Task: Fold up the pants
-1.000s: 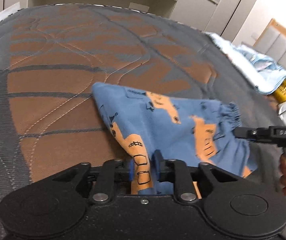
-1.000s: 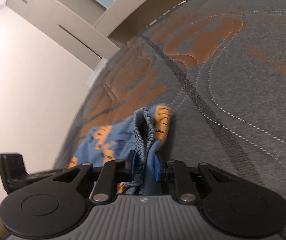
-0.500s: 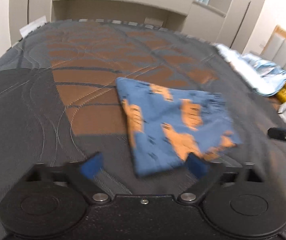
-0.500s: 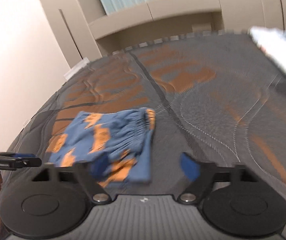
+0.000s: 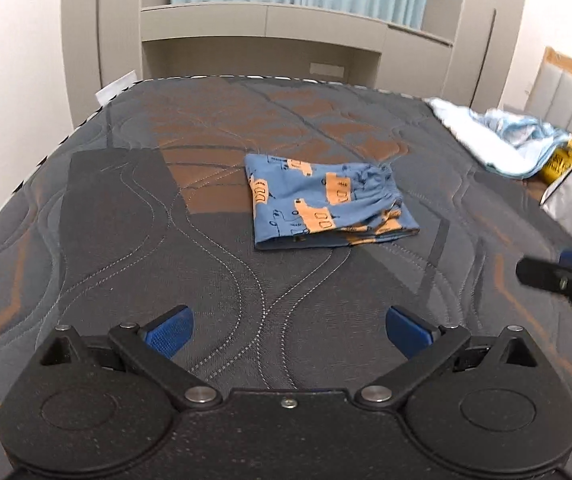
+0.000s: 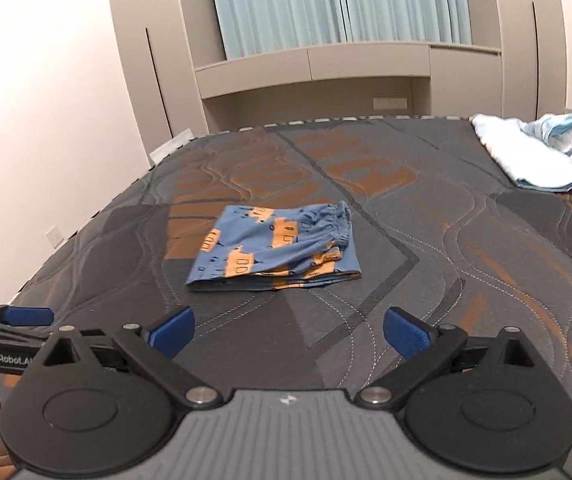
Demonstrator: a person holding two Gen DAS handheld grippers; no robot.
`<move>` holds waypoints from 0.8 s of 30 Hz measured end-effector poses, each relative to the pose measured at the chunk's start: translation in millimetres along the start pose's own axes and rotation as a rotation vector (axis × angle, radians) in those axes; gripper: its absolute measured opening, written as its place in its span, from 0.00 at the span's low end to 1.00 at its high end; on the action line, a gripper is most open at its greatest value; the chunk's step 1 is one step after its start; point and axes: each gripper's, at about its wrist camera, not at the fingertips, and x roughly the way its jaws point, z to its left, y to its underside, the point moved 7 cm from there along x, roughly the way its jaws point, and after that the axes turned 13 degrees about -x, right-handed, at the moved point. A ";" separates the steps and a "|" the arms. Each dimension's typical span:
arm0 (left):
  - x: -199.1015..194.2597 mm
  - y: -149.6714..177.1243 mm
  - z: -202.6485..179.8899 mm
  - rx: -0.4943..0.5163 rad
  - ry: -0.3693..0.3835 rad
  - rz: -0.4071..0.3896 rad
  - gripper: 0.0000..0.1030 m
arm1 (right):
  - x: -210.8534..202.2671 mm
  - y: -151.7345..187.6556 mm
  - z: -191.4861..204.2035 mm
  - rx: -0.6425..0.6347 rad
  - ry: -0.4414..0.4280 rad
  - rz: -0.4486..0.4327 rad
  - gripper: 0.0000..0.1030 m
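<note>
On bed — one folded pants, seemingly flat

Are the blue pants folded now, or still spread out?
Folded. The pants lie as a compact stacked rectangle on the mattress, layered edges showing along the near side, waistband doubled over.

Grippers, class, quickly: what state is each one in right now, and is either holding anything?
Left gripper: open, just opened, holding nothing.
Right gripper: open, just opened, holding nothing.
The folded pants lie free on the mattress.

folded pants on mattress — right gripper spread, empty
</note>
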 end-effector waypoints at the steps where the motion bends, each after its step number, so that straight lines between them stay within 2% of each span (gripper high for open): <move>1: -5.2 -1.2 0.4 -0.012 0.007 -0.005 0.99 | -4.7 0.2 1.8 -0.005 -0.002 -0.005 1.00; 5: -21.4 -9.8 0.8 -0.032 0.000 -0.030 0.99 | -23.2 -4.0 5.7 -0.017 0.010 -0.022 1.00; 10: -34.8 -15.8 -6.8 -0.004 0.000 -0.058 0.99 | -34.4 -12.6 6.9 -0.012 0.014 -0.046 1.00; 24: -41.3 -17.8 -8.4 0.005 -0.003 -0.072 0.99 | -32.7 -15.1 8.6 -0.017 0.014 -0.047 1.00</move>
